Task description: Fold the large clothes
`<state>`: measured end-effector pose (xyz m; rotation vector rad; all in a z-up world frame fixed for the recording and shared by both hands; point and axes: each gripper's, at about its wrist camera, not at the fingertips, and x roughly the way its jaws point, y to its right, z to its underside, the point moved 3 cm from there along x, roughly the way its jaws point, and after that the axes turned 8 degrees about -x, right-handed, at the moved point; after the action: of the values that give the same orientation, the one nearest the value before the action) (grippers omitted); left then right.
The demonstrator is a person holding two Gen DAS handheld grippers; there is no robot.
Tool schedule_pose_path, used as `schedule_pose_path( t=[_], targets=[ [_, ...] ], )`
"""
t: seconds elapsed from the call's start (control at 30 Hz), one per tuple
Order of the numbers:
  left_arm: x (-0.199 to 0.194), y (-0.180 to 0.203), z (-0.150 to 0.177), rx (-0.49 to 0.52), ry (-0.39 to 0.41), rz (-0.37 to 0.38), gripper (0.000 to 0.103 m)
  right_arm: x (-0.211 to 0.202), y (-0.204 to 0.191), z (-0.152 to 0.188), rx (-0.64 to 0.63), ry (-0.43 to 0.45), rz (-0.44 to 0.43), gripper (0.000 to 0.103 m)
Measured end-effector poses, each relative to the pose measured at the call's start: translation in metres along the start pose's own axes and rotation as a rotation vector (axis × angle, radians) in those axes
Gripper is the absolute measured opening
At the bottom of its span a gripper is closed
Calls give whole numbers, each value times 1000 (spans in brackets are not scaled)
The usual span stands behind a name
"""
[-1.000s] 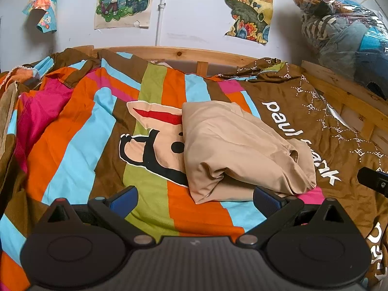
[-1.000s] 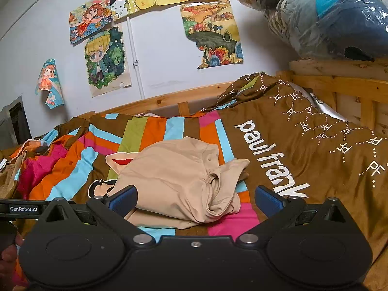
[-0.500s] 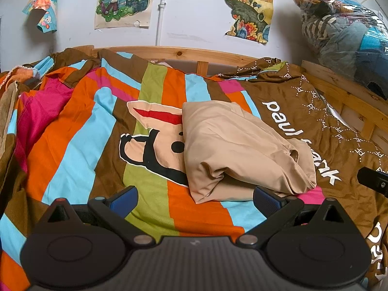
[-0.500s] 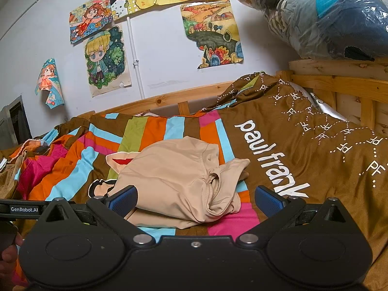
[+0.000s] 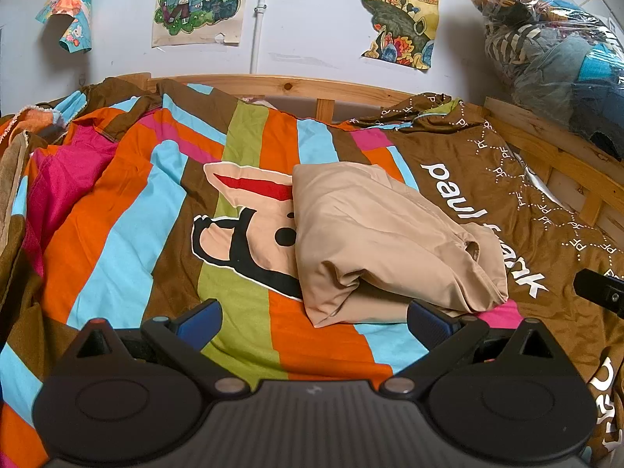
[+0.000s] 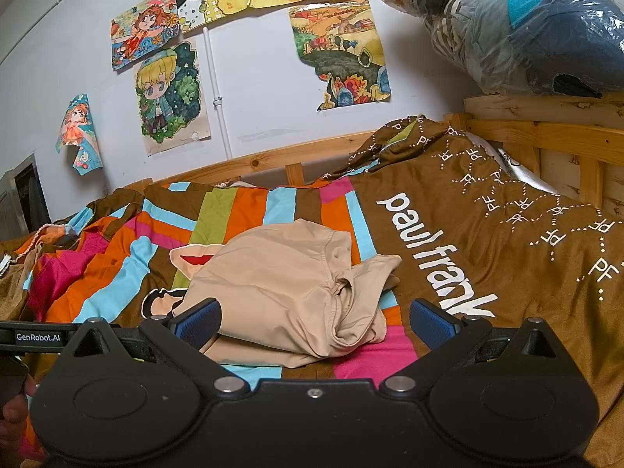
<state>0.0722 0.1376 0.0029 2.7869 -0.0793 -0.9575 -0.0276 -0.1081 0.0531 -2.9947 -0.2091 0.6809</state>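
My left gripper [image 5: 312, 314] and right gripper [image 6: 316, 318] both hang spread wide and empty over the folded beige cloth garment [image 5: 386, 238], which lies mid-bed on the striped multicolour duvet [image 5: 128, 214]

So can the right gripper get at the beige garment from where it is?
Probably yes. The right gripper is open, and the beige garment lies just ahead on the striped bedspread with nothing between them. The left gripper sits off to the side.
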Motion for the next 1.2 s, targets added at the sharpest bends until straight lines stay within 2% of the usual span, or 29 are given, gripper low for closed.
schedule_pose_path(
  t=[0.37, 1.03, 1.2],
  targets=[
    [2, 0, 1, 23, -7, -22, 102, 0, 0, 0, 1, -1, 0, 102],
    [0, 1, 0, 21, -4, 0, 102, 0, 1, -1, 2, -2, -1, 102],
    [2, 4, -1, 66, -41, -23, 102, 0, 1, -1, 3, -2, 1, 102]
  ],
)
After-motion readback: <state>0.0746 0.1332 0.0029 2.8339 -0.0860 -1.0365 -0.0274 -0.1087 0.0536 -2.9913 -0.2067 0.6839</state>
